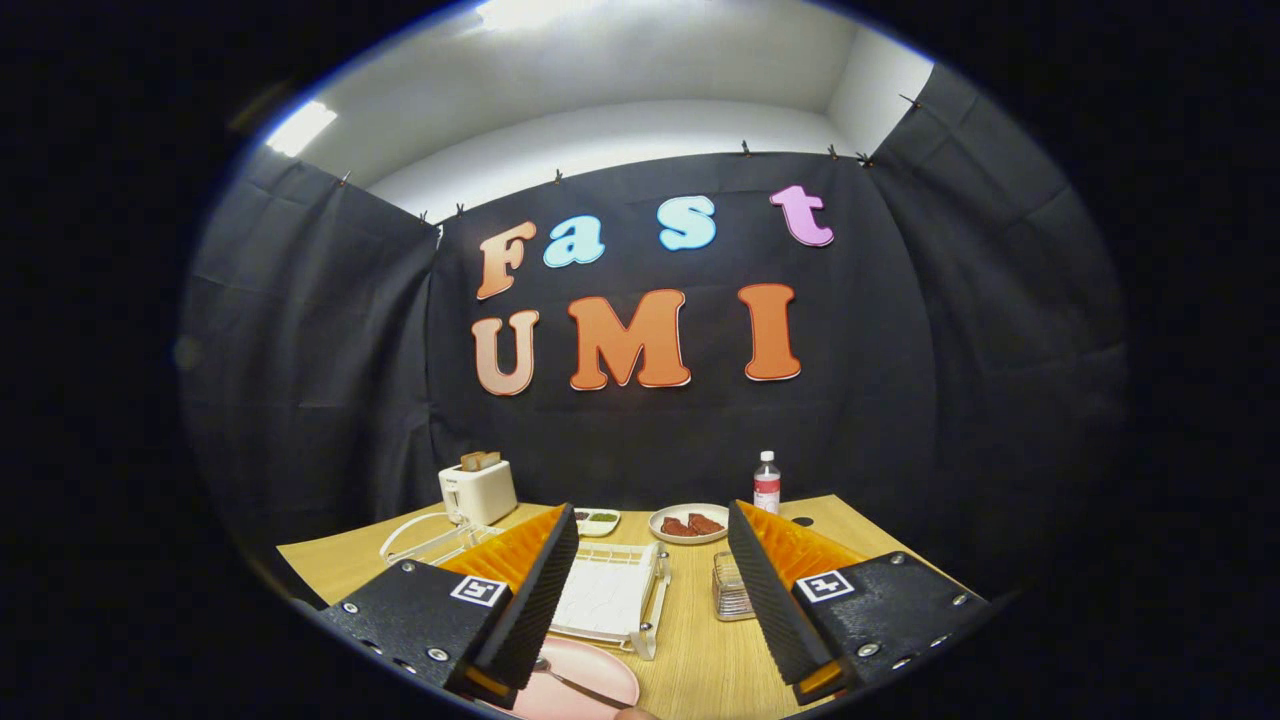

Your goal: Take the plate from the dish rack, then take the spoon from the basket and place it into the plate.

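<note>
The tool [652, 560] hangs above the table [700, 650] with its fingers spread wide, gripping nothing. A spoon [580, 685] lies in the pink plate [590, 690] beneath the left finger. Between the fingers sits the white dish rack [610, 600], the wire basket [730, 590] beside it.

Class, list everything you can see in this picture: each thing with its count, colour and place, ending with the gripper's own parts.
Table: one, light wood, under everything.
Pink plate: one, pink, nearest, between the fingers' bases.
Spoon: one, metallic, lying on the pink plate.
Dish rack: one, white, just beyond the pink plate.
Basket: one, clear wire, beside the dish rack.
Toaster: one, white, far corner, toast in its slots.
Small tray: one, white, dark contents, beyond the rack.
Food plate: one, white, reddish-brown pieces, far side.
Bottle: one, clear with a red label, standing behind the food plate.
Gripper: one, black with orange fingers, open, holding nothing.
</note>
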The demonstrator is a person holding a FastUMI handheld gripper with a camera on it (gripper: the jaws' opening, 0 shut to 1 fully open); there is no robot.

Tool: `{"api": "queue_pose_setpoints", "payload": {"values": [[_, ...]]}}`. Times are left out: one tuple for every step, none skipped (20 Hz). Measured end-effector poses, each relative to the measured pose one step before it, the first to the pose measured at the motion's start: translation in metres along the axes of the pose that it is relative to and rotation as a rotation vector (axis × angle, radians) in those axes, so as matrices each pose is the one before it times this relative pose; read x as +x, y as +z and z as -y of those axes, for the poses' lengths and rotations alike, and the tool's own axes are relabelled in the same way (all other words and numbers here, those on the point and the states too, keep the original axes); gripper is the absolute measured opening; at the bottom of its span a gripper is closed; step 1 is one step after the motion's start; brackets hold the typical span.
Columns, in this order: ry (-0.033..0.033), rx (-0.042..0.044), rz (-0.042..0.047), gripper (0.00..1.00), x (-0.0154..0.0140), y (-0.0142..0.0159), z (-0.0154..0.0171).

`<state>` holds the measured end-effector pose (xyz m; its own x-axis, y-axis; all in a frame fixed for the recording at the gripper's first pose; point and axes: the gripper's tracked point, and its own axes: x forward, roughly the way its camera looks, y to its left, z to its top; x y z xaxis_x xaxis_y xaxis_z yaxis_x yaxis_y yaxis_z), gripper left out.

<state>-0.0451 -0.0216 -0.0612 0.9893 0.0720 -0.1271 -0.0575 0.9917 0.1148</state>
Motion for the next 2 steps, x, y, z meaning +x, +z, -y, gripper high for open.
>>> {"api": "queue_pose_setpoints", "payload": {"values": [[0.00023, 0.00028, 0.00228, 0.90, 0.00067, -0.00080, -0.00007], [-0.00008, 0.00128, -0.00055, 0.89, 0.00123, -0.00223, 0.00044]]}}
